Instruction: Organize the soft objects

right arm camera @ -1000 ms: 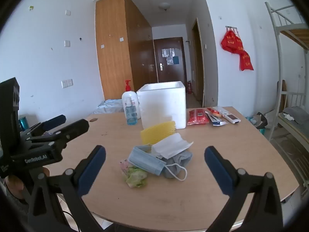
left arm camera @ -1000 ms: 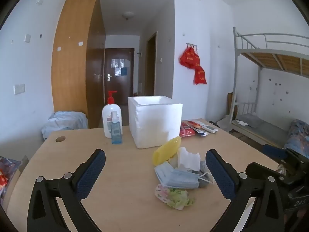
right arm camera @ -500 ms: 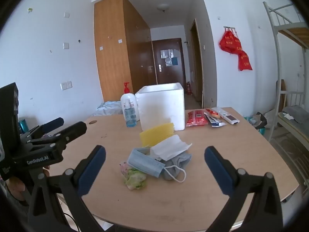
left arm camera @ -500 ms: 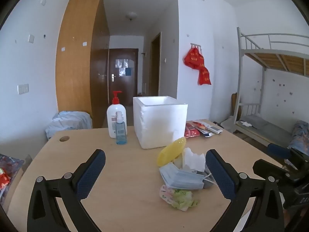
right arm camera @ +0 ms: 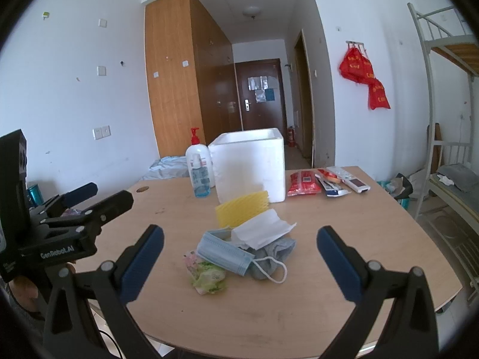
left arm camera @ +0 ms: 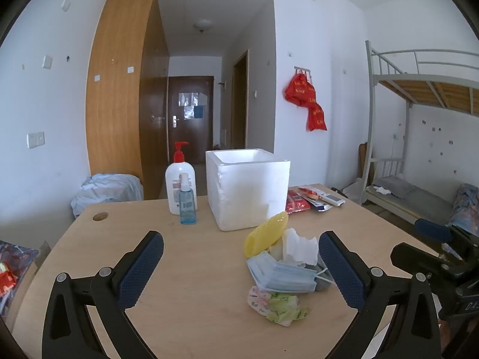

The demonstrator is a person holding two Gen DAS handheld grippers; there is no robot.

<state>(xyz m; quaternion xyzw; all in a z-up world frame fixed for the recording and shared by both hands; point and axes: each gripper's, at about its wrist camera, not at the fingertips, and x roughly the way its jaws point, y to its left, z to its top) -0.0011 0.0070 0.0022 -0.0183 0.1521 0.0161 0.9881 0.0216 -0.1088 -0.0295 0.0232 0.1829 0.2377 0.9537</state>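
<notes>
Wooden table (right arm camera: 344, 239), grey cloth (right arm camera: 277, 249) half-buried under face mask (right arm camera: 223, 252), both grippers' fingers apart.

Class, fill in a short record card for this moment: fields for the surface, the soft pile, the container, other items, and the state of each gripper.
surface: wooden table
soft pile: yellow sponge, white tissue, blue mask, grey cloth, crumpled wrapper, heaped together in front of the box
container: white foam box, open top, contents not visible
other items: pump bottle, spray bottle, red packets
left gripper: open, empty
right gripper: open, empty, pile between its fingers in view
</notes>
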